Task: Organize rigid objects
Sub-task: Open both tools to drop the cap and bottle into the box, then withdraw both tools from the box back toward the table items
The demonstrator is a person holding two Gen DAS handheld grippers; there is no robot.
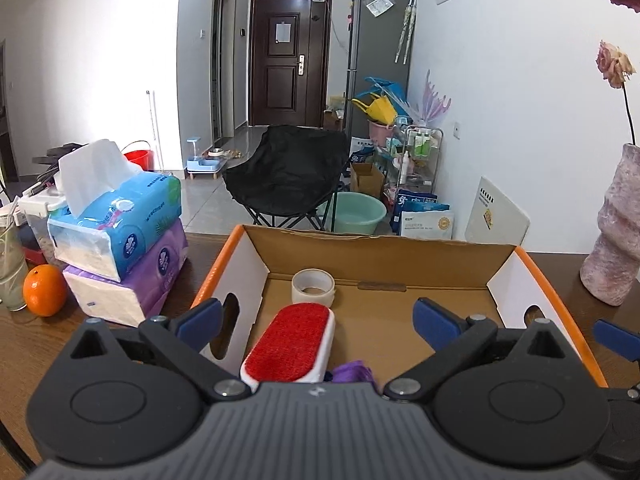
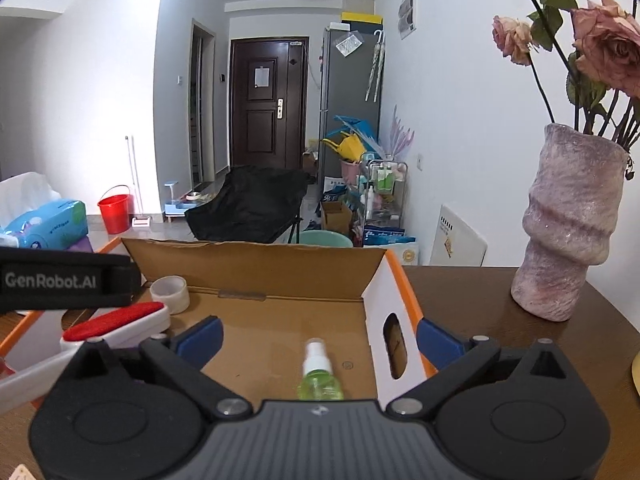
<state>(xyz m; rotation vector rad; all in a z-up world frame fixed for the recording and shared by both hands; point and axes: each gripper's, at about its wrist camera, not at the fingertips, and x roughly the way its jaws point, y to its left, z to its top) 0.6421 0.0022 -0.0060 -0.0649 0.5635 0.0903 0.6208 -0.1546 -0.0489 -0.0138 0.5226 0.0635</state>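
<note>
An open cardboard box with orange-edged white sides sits on the brown table. Inside lie a red-and-white lint brush, a roll of clear tape and something purple. My left gripper hangs open over the box's near end, the brush below its spread jaws and untouched. In the right wrist view a green spray bottle lies on the box floor, with the brush and tape at left. My right gripper is open above the bottle, its right finger outside the box wall.
Two stacked tissue packs and an orange sit left of the box. A pink vase with dried roses stands on the table at right. A strap of the left gripper crosses the right wrist view. Beyond the table are a black chair and clutter.
</note>
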